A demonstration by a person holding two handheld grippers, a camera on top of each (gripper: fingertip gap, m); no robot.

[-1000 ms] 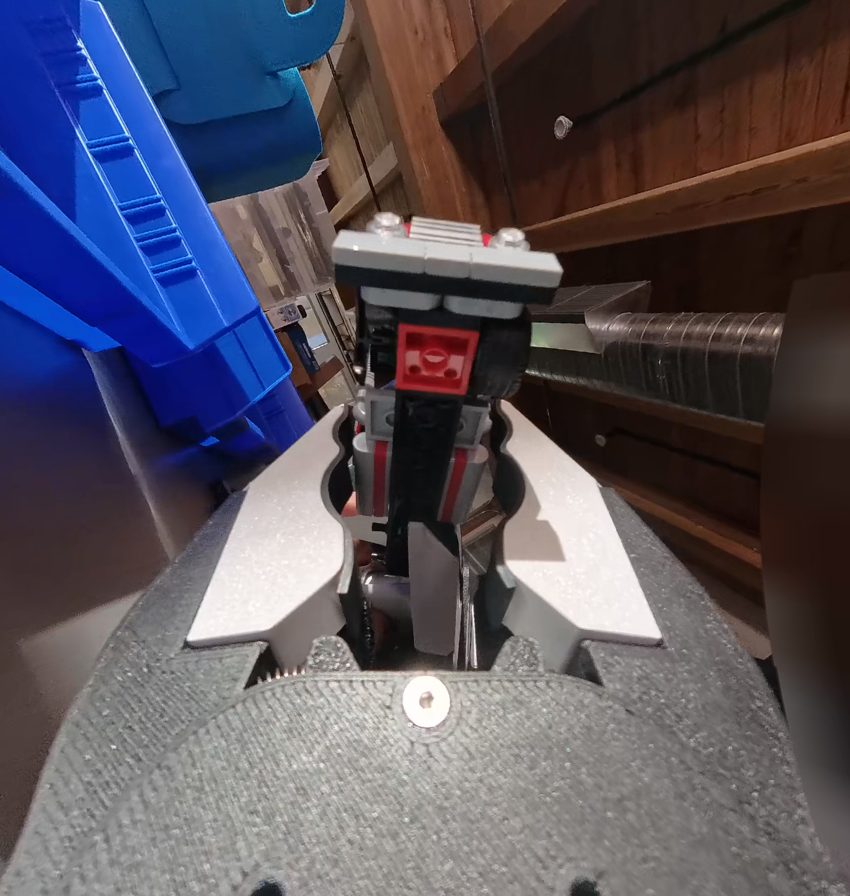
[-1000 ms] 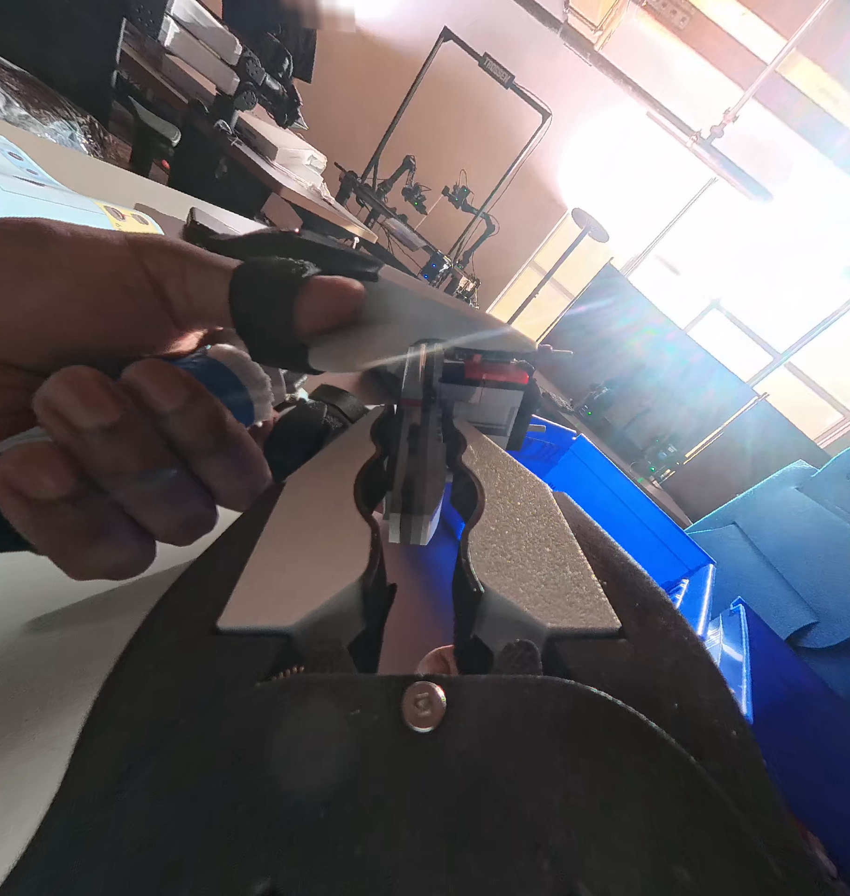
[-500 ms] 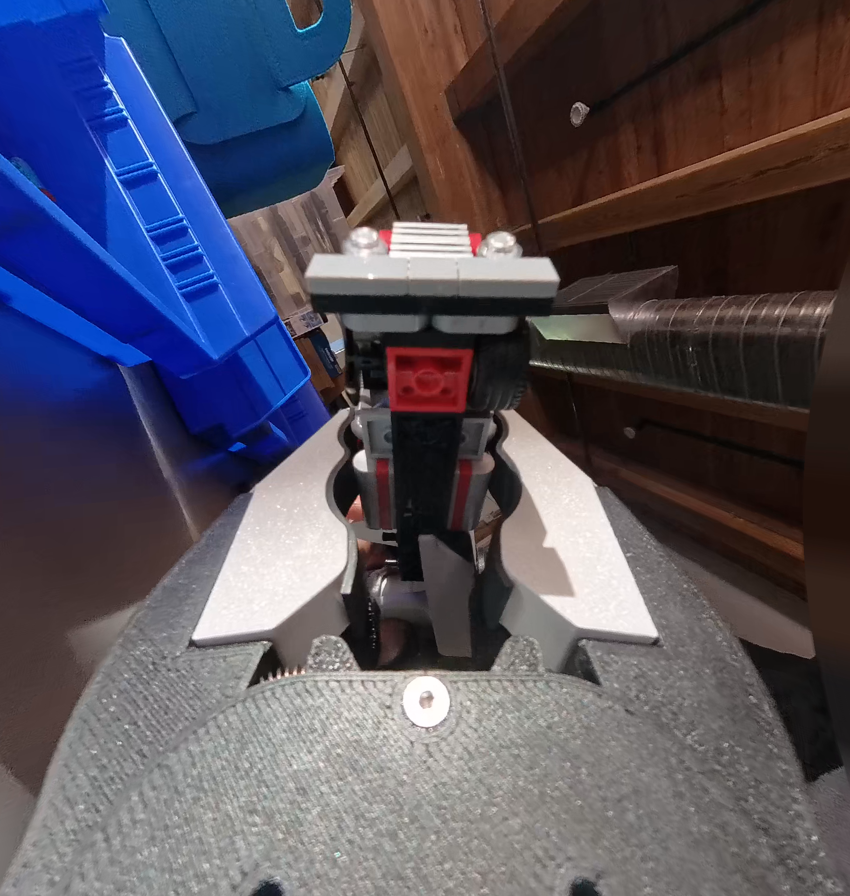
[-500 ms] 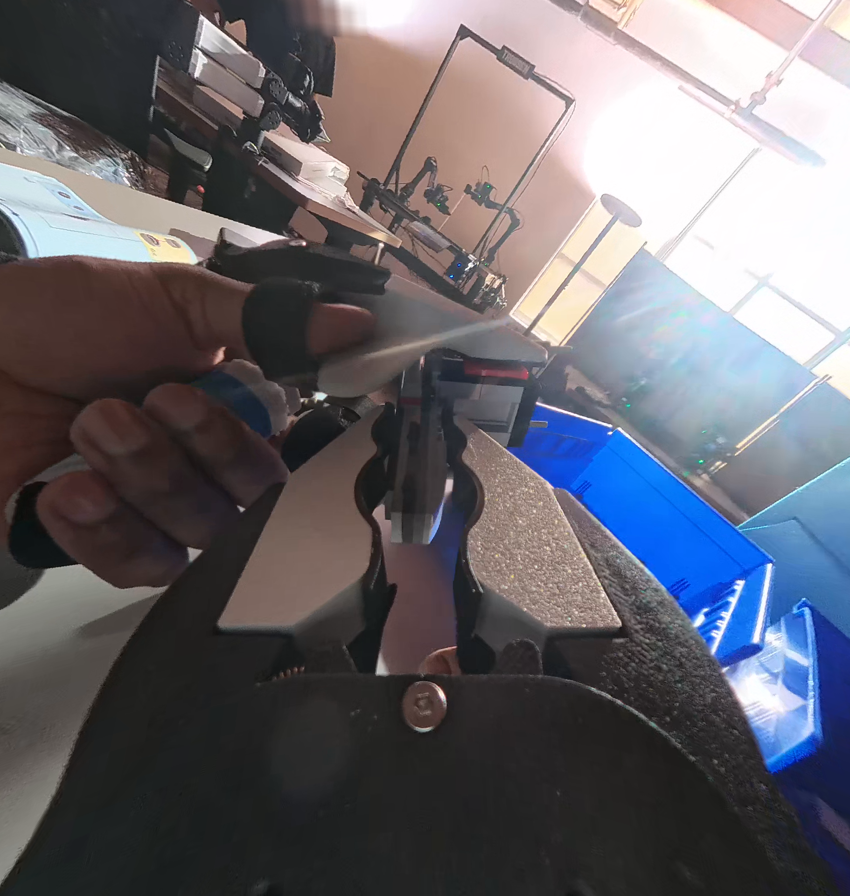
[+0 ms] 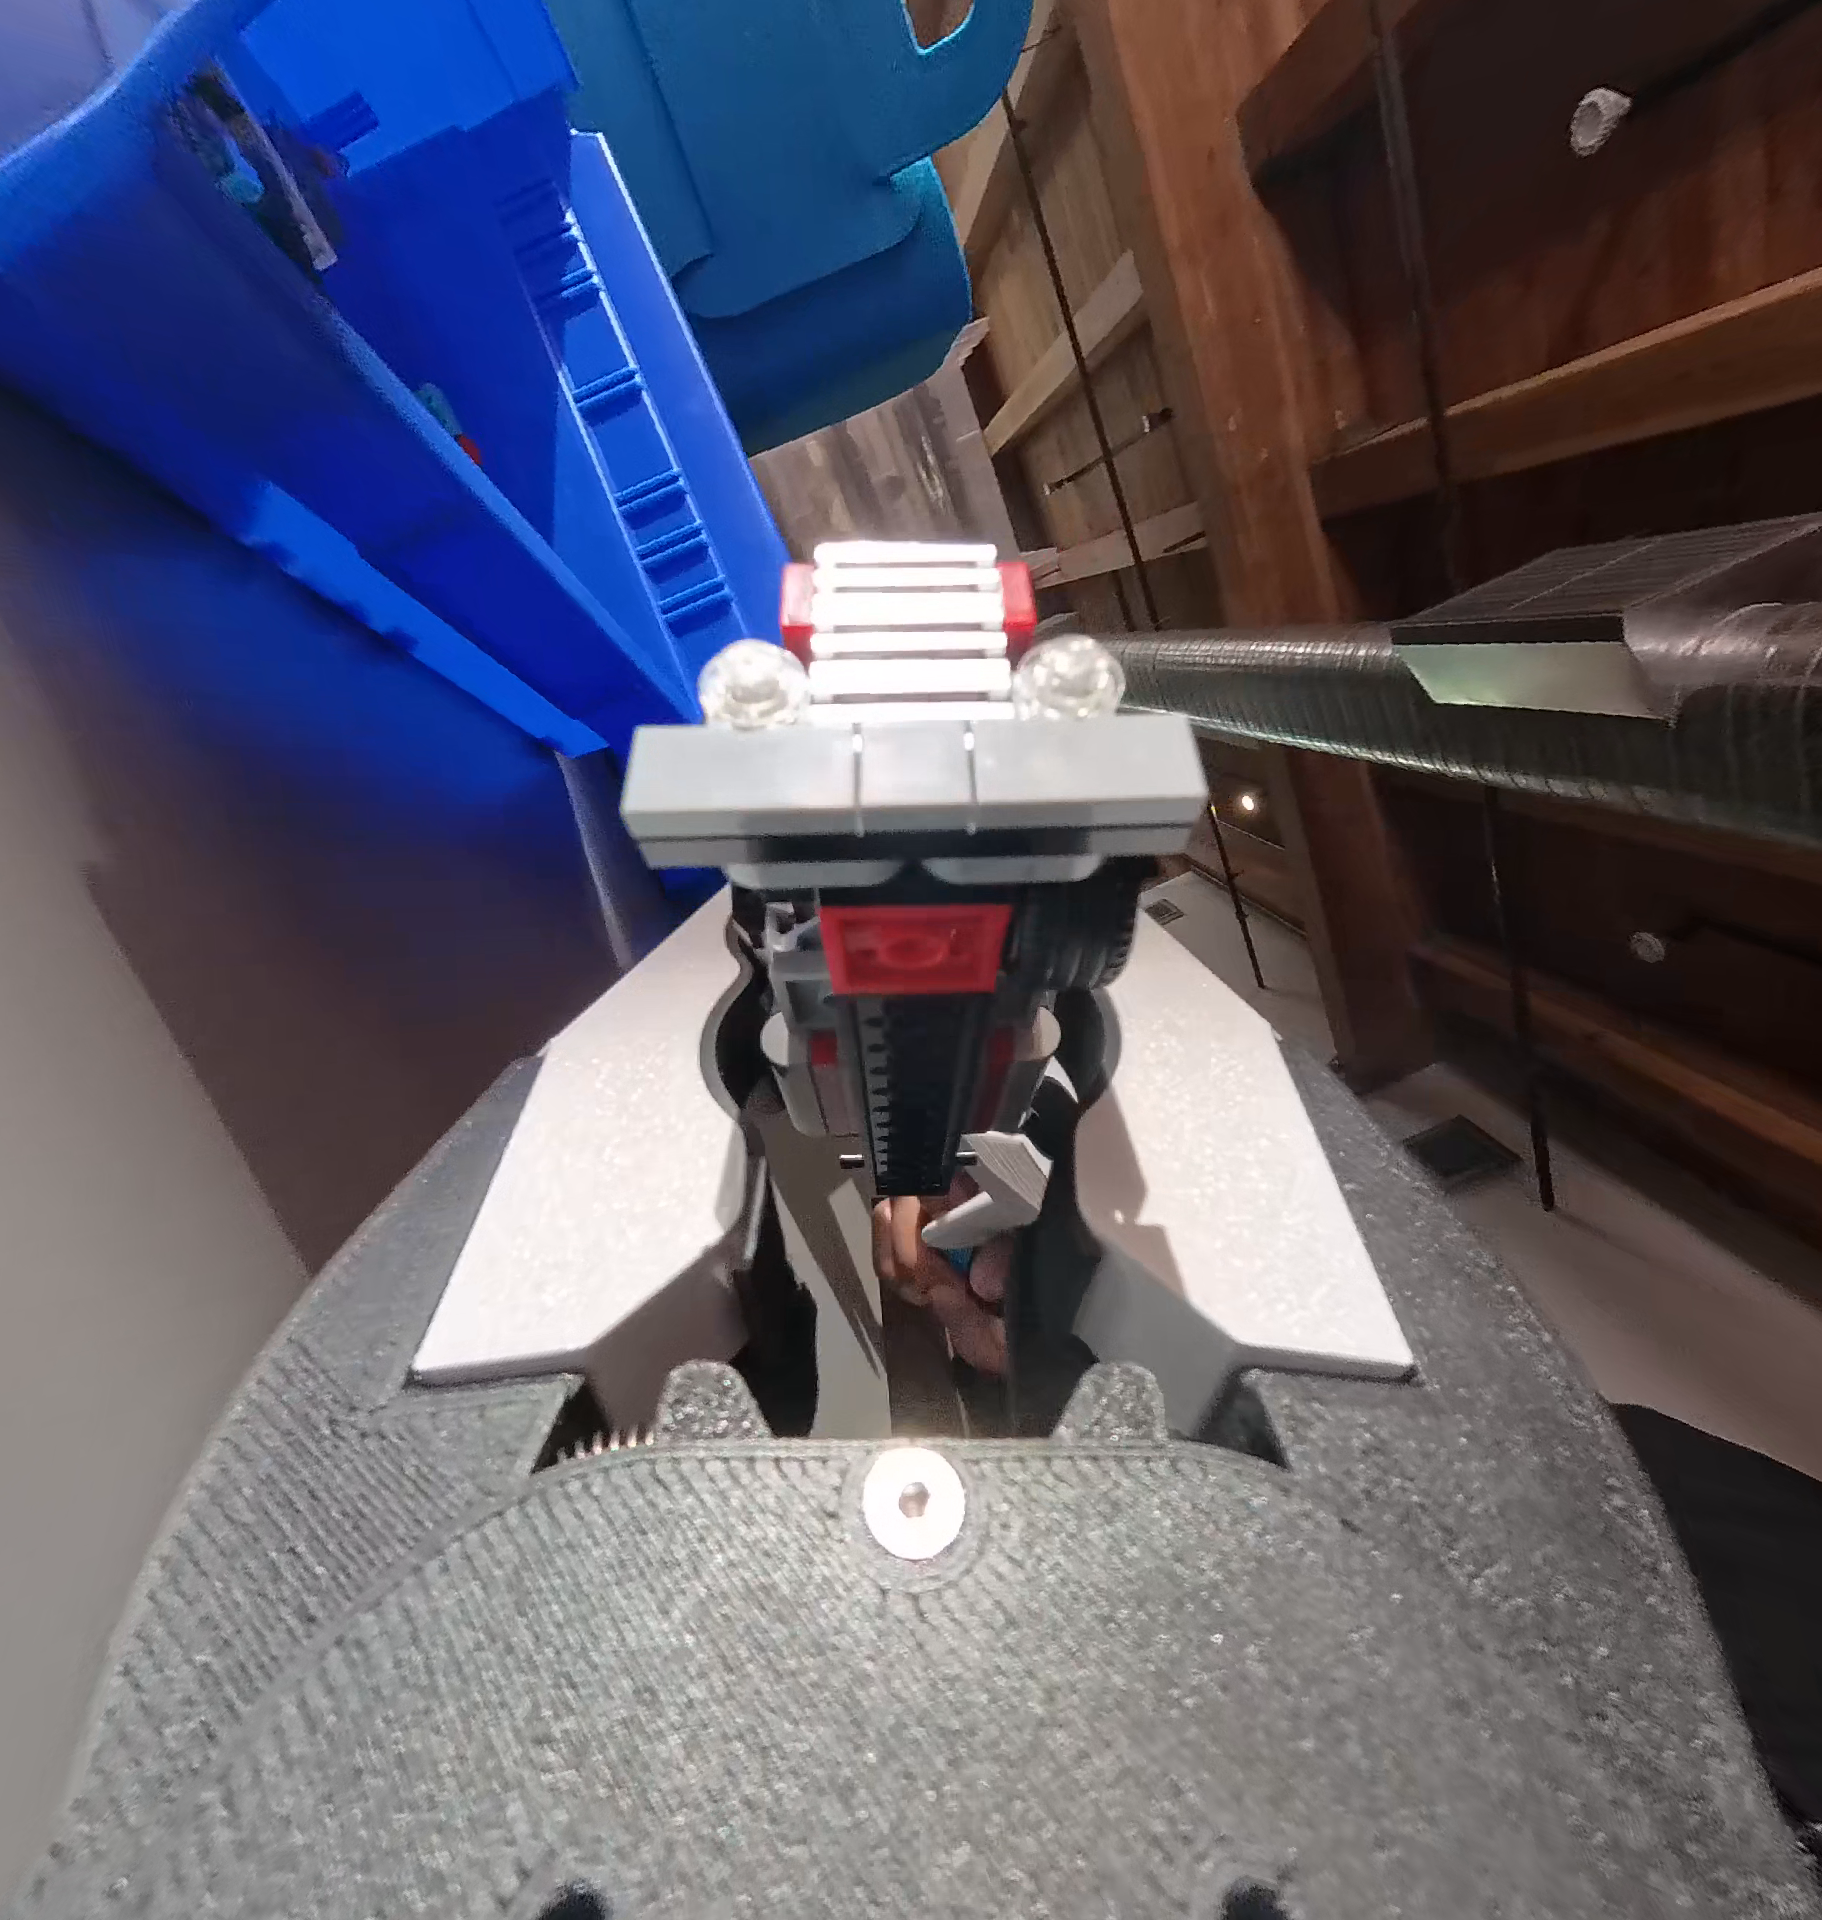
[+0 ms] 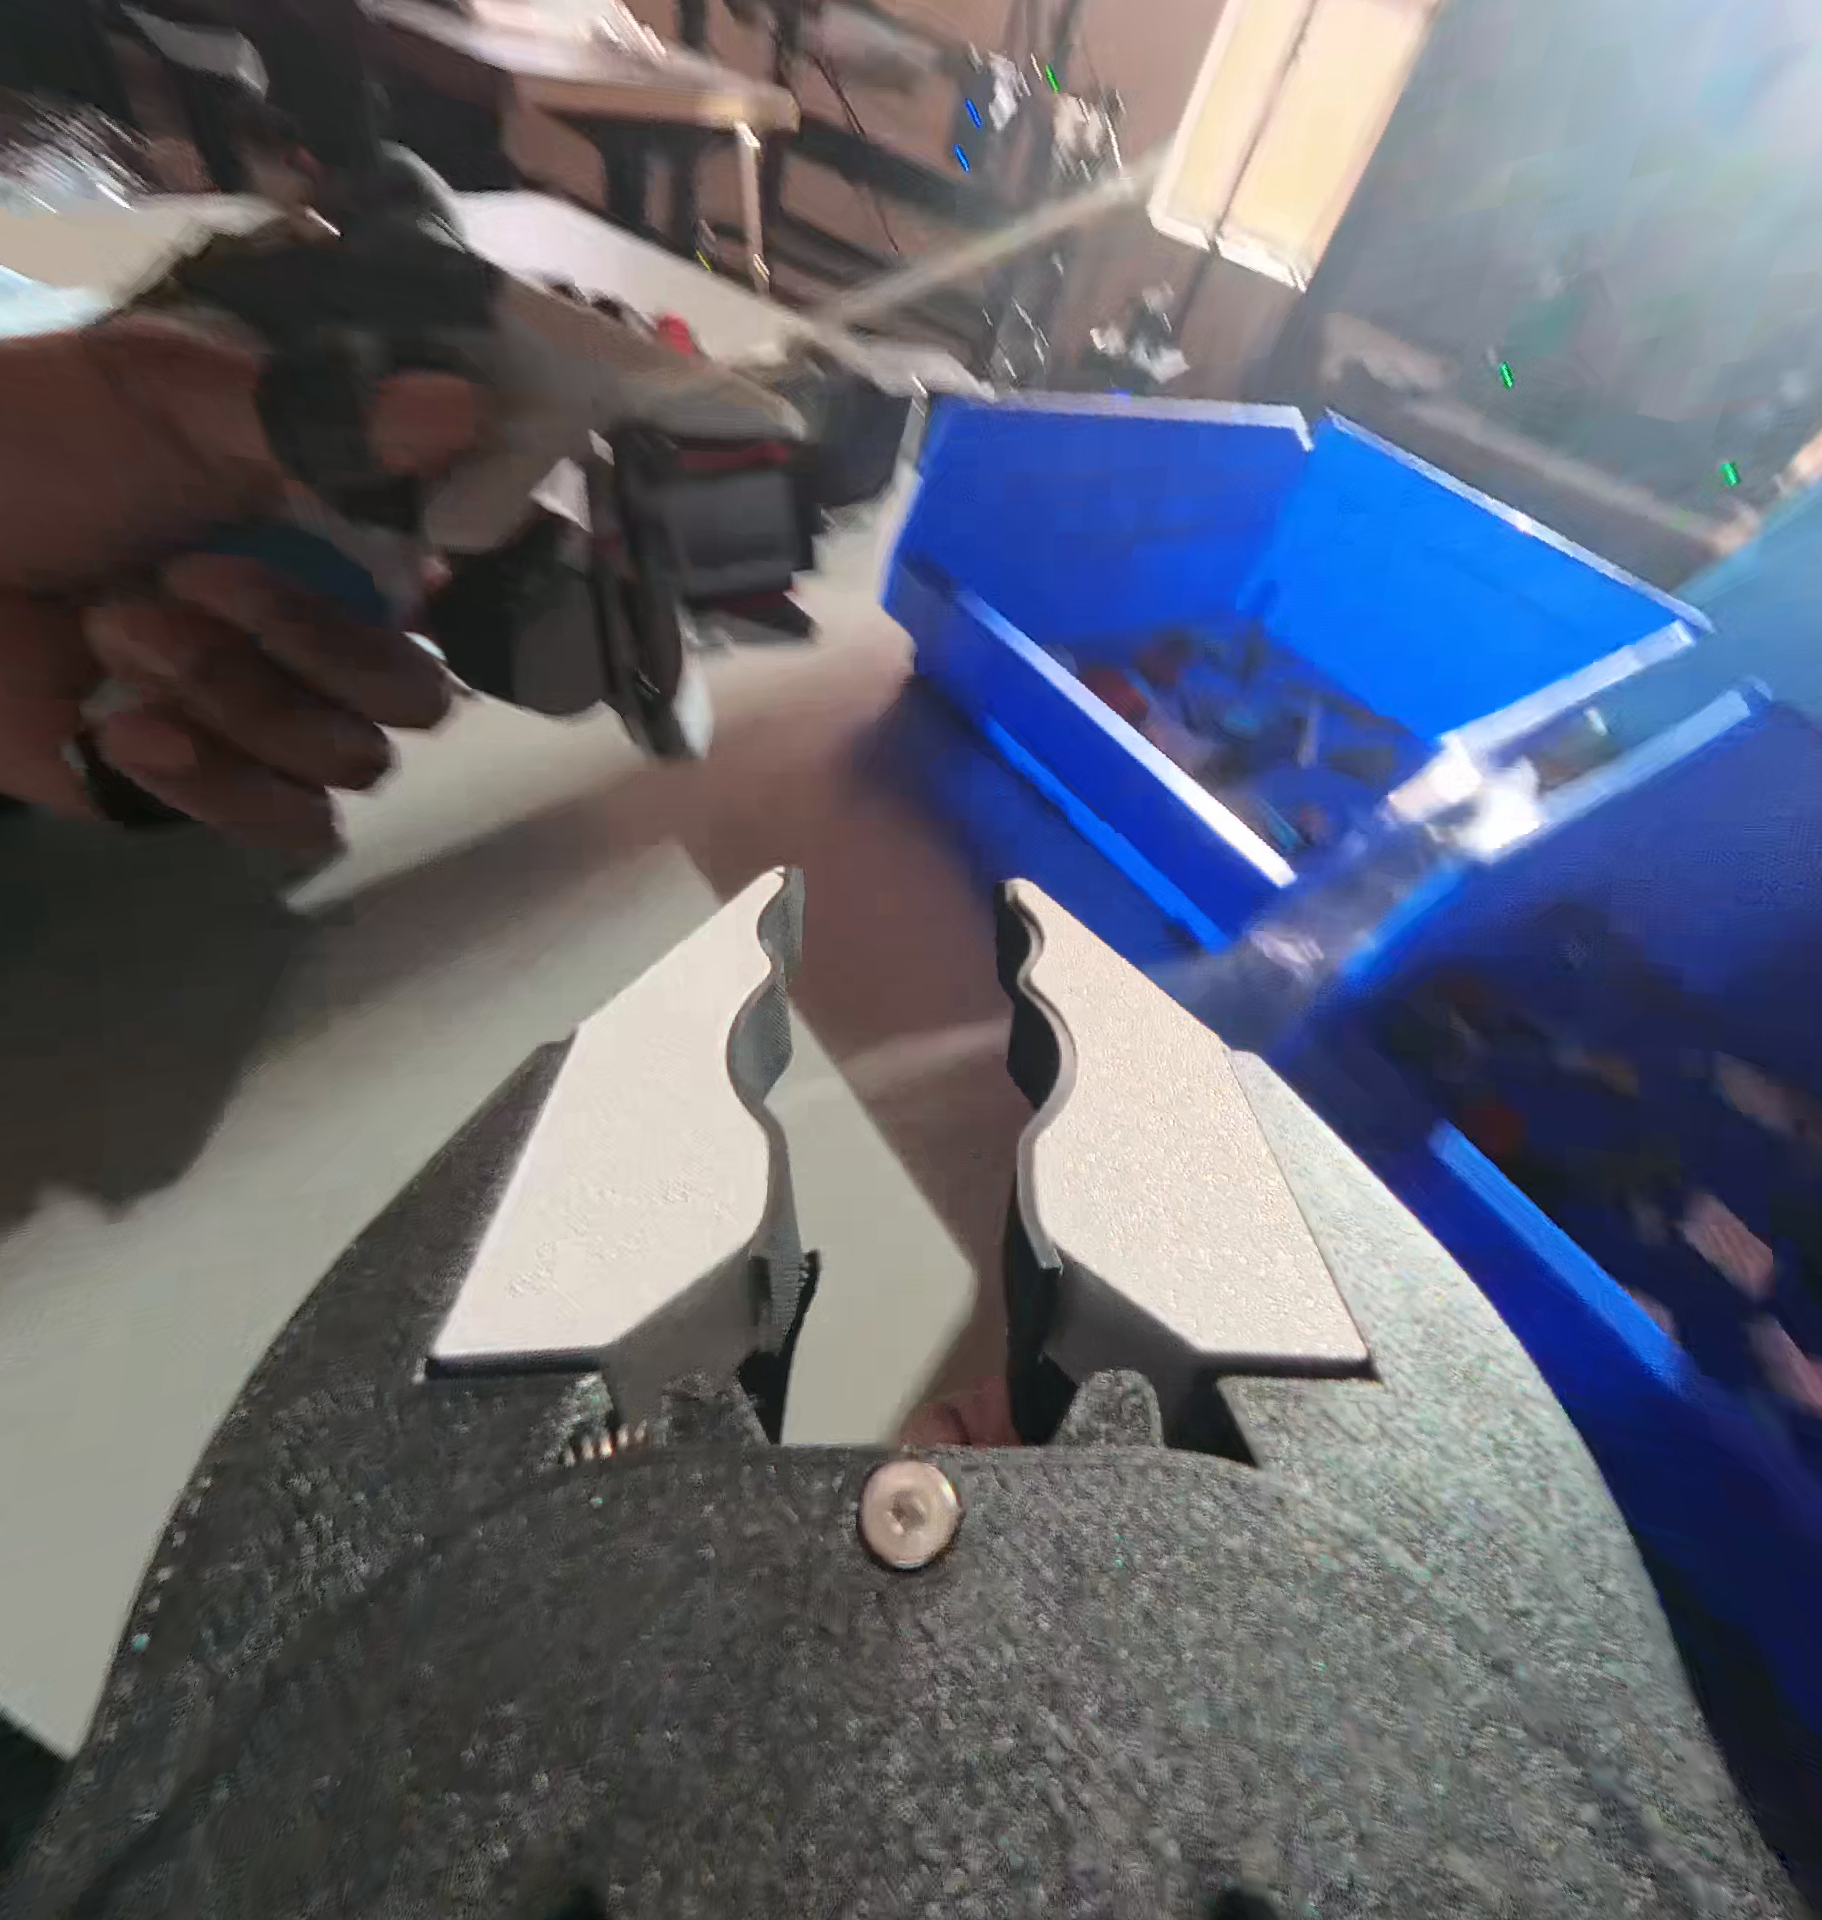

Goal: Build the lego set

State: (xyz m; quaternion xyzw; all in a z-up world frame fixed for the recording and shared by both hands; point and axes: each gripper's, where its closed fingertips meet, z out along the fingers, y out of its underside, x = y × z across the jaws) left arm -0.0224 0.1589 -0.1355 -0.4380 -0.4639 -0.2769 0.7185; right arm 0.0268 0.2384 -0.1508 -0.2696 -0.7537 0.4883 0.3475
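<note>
The left gripper (image 5: 912, 997) was clenched on the narrow underside of a small lego car (image 5: 912, 790), whose grey bumper and clear headlight studs pointed toward twelve o'clock, held in the air above the desk (image 6: 533, 997). The right gripper (image 6: 896, 904) was released and empty, its jaws parted, with a blue parts bin (image 6: 1177, 582) at two o'clock. The car looked light and rigid but snap-fitted, so squeezing the solid chassis seemed safer than the wheels or bumper.
</note>
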